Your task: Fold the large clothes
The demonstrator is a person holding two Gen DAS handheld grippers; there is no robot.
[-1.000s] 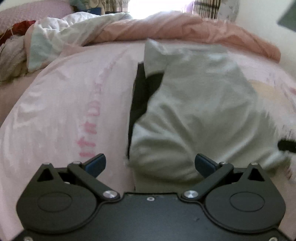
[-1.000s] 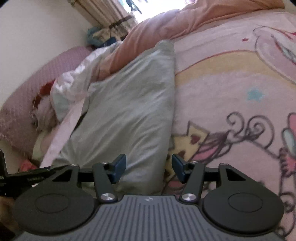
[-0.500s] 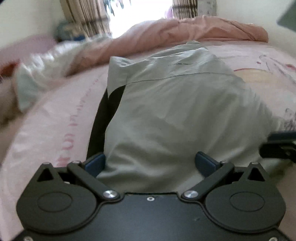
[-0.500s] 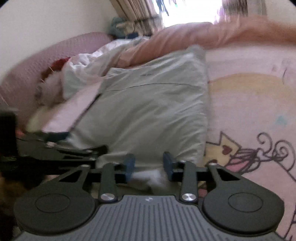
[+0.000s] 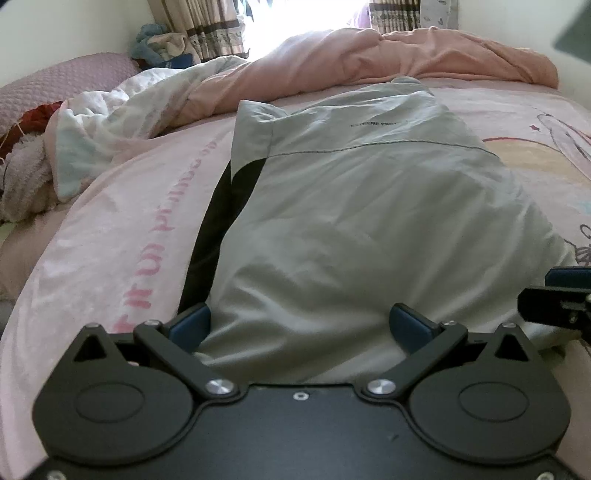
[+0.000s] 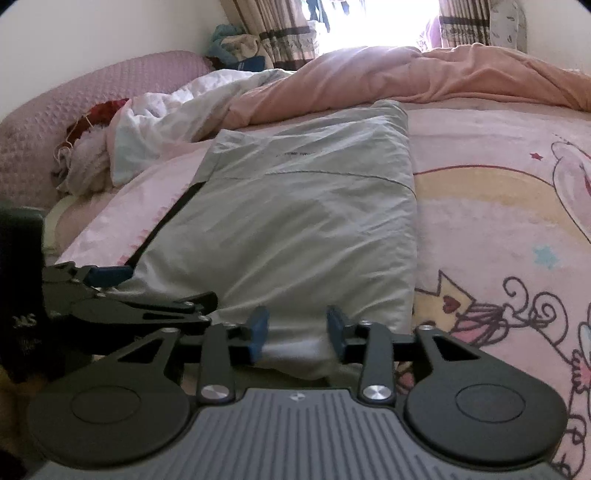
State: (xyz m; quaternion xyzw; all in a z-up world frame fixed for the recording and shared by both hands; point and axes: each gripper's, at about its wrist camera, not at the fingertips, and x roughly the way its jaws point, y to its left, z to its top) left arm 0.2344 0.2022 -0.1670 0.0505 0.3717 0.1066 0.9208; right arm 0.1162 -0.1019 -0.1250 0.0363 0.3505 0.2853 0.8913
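Observation:
A light grey garment (image 5: 369,206) with a black side panel (image 5: 218,221) lies folded lengthwise on the pink bed sheet (image 5: 122,229). It also shows in the right wrist view (image 6: 303,221). My left gripper (image 5: 301,325) is open at the garment's near hem, its blue fingers on either side of the cloth. My right gripper (image 6: 295,328) is open at the near right corner of the hem, with cloth between its fingers. The left gripper shows at the left of the right wrist view (image 6: 110,288).
A peach duvet (image 5: 406,55) is bunched along the far side of the bed. A white blanket (image 5: 122,122) and a red and white bundle (image 6: 88,147) lie at the far left. A curtained window (image 6: 369,18) is behind.
Both grippers have come down low to the garment's near hem. The right gripper's fingers have closed in partly around the cloth. The garment now lies flatter.

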